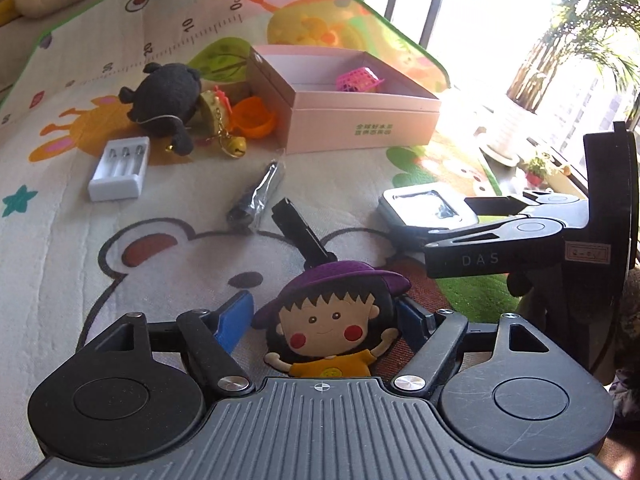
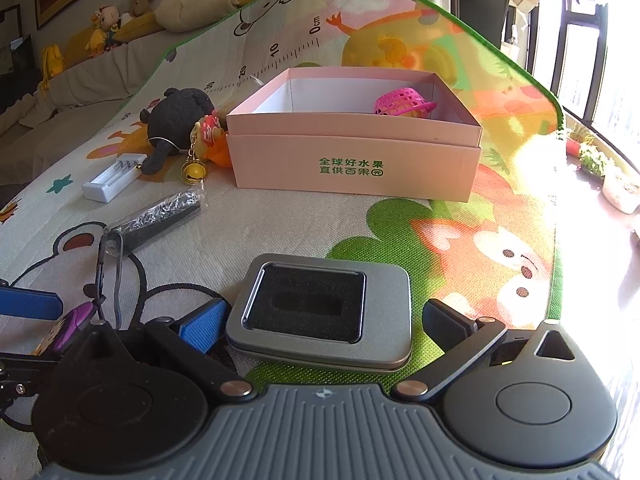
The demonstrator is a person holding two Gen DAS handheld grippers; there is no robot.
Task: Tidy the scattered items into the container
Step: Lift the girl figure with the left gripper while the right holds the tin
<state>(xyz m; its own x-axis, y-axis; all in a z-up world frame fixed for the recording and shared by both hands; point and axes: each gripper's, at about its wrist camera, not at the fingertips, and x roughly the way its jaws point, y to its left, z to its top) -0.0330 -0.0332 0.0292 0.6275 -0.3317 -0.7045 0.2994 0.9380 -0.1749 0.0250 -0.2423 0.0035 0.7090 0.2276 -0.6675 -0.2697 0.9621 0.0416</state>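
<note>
The pink box (image 2: 356, 160) is my landmark; it is stiff card and already holds a pink basket (image 2: 402, 102). In front of it lies the tin case (image 2: 320, 312), hard and smooth, so I would pinch its long sides. My right claw (image 2: 324, 320) stands wide around it, not squeezing. Off to the box's front-left, my left claw (image 1: 326, 316) stands open around the doll keychain (image 1: 328, 320), light and bendy; grab its middle.

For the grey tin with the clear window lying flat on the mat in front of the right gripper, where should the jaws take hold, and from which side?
Grip the grey tin across its two short sides, low on the metal wall, coming from its near long edge. It lies flat, with rounded corners and a clear window on top, so the top offers no hold. The right gripper is open and already straddles those sides, probably wide enough.
</note>
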